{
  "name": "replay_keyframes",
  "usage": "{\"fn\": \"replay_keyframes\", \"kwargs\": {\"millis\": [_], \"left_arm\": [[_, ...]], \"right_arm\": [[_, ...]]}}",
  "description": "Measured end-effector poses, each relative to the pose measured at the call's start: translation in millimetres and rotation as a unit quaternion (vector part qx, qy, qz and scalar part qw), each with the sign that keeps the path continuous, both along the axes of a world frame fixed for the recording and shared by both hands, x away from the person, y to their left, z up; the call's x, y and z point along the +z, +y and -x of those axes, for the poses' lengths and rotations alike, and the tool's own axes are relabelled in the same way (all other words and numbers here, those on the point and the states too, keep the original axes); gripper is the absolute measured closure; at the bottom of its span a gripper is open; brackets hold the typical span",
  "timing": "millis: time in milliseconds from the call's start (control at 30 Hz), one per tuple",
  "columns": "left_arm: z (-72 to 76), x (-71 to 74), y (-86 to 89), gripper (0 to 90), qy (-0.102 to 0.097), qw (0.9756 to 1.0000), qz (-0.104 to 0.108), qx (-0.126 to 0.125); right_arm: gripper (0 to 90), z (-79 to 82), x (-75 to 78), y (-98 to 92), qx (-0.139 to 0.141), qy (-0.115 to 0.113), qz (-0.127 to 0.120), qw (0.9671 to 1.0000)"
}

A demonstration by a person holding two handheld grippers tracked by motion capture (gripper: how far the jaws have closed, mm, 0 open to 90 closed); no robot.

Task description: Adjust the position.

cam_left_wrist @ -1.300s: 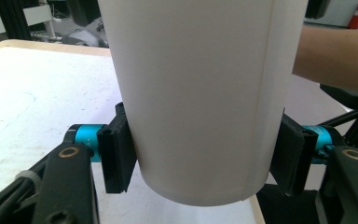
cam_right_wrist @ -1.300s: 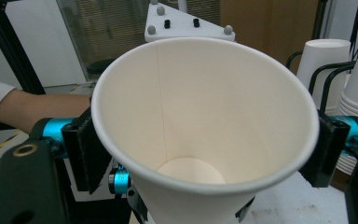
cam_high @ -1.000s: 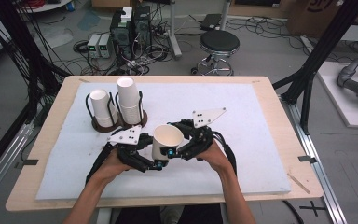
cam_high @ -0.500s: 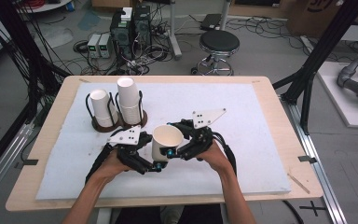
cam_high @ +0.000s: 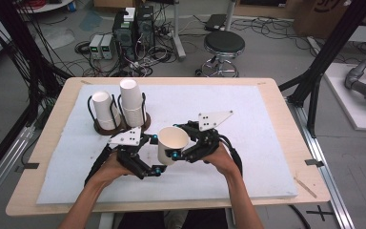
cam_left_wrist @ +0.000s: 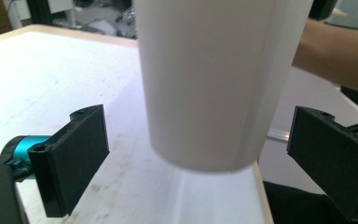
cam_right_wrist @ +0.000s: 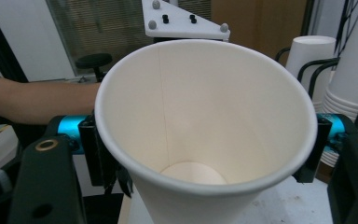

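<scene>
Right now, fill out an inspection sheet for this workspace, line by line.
Surface: wooden table covered by a white mat.
Job's things: one white paper cup, upright and empty, raised off the mat.
Clutter: two stacks of upturned cups in a black wire holder at the far left.
Grippers: right gripper shut on the cup just under its rim; left gripper has just been opening, jaws apart on either side of the cup's lower wall without touching it.
Cables: a black cable trails from the right gripper; tangled cables lie on the floor.
Surroundings: stool, electronics boxes, black frame struts.
</scene>
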State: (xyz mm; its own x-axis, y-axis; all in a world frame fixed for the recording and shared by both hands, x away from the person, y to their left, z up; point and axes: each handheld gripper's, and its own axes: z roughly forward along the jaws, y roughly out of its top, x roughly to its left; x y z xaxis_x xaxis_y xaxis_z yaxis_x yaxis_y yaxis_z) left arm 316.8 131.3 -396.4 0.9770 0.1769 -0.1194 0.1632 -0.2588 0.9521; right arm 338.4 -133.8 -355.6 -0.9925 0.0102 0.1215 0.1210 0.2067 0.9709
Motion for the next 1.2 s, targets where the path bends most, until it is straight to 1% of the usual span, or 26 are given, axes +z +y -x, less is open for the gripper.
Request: {"fn": "replay_keyframes", "kwargs": {"millis": [33,67,100,133,167,200,233,300,333,367,400,467,533,600,633,667,700,800,833,867,933,1000,1033,1067,1167,1200], "left_arm": [[-0.6,1.0,4.1,5.4,0.0,0.9999,-0.006,0.008],[-1.0,3.2,13.3,5.4,0.002,0.9996,-0.018,0.019],[-1.0,3.2,13.3,5.4,0.002,0.9996,-0.018,0.019],[-0.6,4.3,18.3,5.4,-0.001,0.9993,-0.026,0.026],[-0.2,5.3,23.2,5.4,-0.004,0.9988,-0.033,0.036],[0.2,5.8,28.3,5.4,-0.004,0.9984,-0.036,0.043],[0.5,6.1,33.0,5.4,-0.003,0.998,-0.037,0.051],[1.3,6.2,42.1,5.4,-0.005,0.9966,-0.044,0.069],[1.9,6.0,46.2,5.4,-0.005,0.9959,-0.045,0.078],[2.7,5.5,49.8,5.4,-0.008,0.9948,-0.049,0.089],[4.0,4.6,53.1,5.4,-0.008,0.9939,-0.05,0.098],[6.7,2.3,58.4,5.4,-0.008,0.9918,-0.053,0.116],[9.6,-1.0,62.9,5.4,-0.009,0.9902,-0.061,0.126],[12.9,-5.5,67.3,5.4,-0.005,0.9887,-0.064,0.136],[14.5,-8.1,69.1,5.4,-0.006,0.9873,-0.065,0.144],[16.1,-10.7,71.1,5.4,-0.006,0.9852,-0.068,0.158],[17.4,-13.4,73.7,5.4,-0.005,0.9834,-0.069,0.168],[19.9,-20.8,82.3,5.4,-0.008,0.9764,-0.062,0.207],[20.2,-23.0,85.3,5.4,-0.01,0.9736,-0.058,0.221],[20.1,-25.1,88.5,5.4,-0.01,0.9716,-0.054,0.23],[18.9,-29.1,94.6,5.4,-0.005,0.9691,-0.053,0.241],[18.0,-32.5,98.9,5.4,0.002,0.9676,-0.053,0.247],[17.7,-33.4,100.4,5.4,0.003,0.9664,-0.055,0.251],[17.4,-34.6,102.8,5.4,0.007,0.9666,-0.054,0.251],[17.5,-35.8,104.9,5.4,0.004,0.9665,-0.055,0.251],[17.6,-37.5,106.7,5.4,0.007,0.9657,-0.058,0.253]], "right_arm": [[27.0,0.3,0.6,-1.0,-0.005,-0.001,0.001,1.0],[27.0,0.6,1.5,-3.9,-0.014,-0.004,0.005,0.9999],[27.0,0.6,1.5,-3.9,-0.014,-0.004,0.005,0.9999],[27.0,0.2,1.8,-7.0,-0.022,-0.006,0.007,0.9997],[27.0,0.2,1.8,-7.0,-0.022,-0.006,0.007,0.9997],[27.0,-0.8,1.9,-9.7,-0.032,-0.006,0.006,0.9995],[27.0,-0.8,1.9,-9.7,-0.032,-0.006,0.006,0.9995],[27.0,-1.3,2.5,-11.8,-0.041,-0.008,0.006,0.9991],[27.0,-1.2,3.5,-13.8,-0.052,-0.012,0.007,0.9985],[27.0,-1.2,3.5,-13.8,-0.052,-0.012,0.007,0.9985],[27.0,-1.4,4.1,-15.6,-0.061,-0.014,0.009,0.998],[27.0,-1.5,4.4,-16.7,-0.068,-0.015,0.011,0.9975],[27.0,-1.9,4.3,-18.3,-0.078,-0.015,0.013,0.9968],[27.0,-2.3,4.0,-20.2,-0.084,-0.014,0.015,0.9962],[27.0,-2.6,3.7,-21.4,-0.086,-0.015,0.015,0.9961],[27.0,-2.6,3.2,-23.2,-0.096,-0.017,0.018,0.9951],[27.0,-2.6,3.2,-23.2,-0.096,-0.017,0.018,0.9951],[27.0,-2.5,2.4,-25.1,-0.108,-0.017,0.026,0.9937],[27.0,-2.7,2.3,-25.6,-0.113,-0.02,0.028,0.9929],[27.0,-2.5,2.1,-26.0,-0.118,-0.018,0.029,0.9925],[27.0,-2.7,1.4,-26.8,-0.121,-0.021,0.032,0.9919],[27.0,-2.3,1.2,-26.5,-0.12,-0.02,0.033,0.992],[27.0,-2.2,1.1,-26.3,-0.12,-0.022,0.035,0.9919],[27.0,-2.1,0.9,-25.8,-0.121,-0.021,0.038,0.9917],[27.0,-2.3,0.5,-25.6,-0.122,-0.021,0.039,0.9915],[27.0,-2.1,0.2,-25.4,-0.122,-0.02,0.041,0.9915]]}}
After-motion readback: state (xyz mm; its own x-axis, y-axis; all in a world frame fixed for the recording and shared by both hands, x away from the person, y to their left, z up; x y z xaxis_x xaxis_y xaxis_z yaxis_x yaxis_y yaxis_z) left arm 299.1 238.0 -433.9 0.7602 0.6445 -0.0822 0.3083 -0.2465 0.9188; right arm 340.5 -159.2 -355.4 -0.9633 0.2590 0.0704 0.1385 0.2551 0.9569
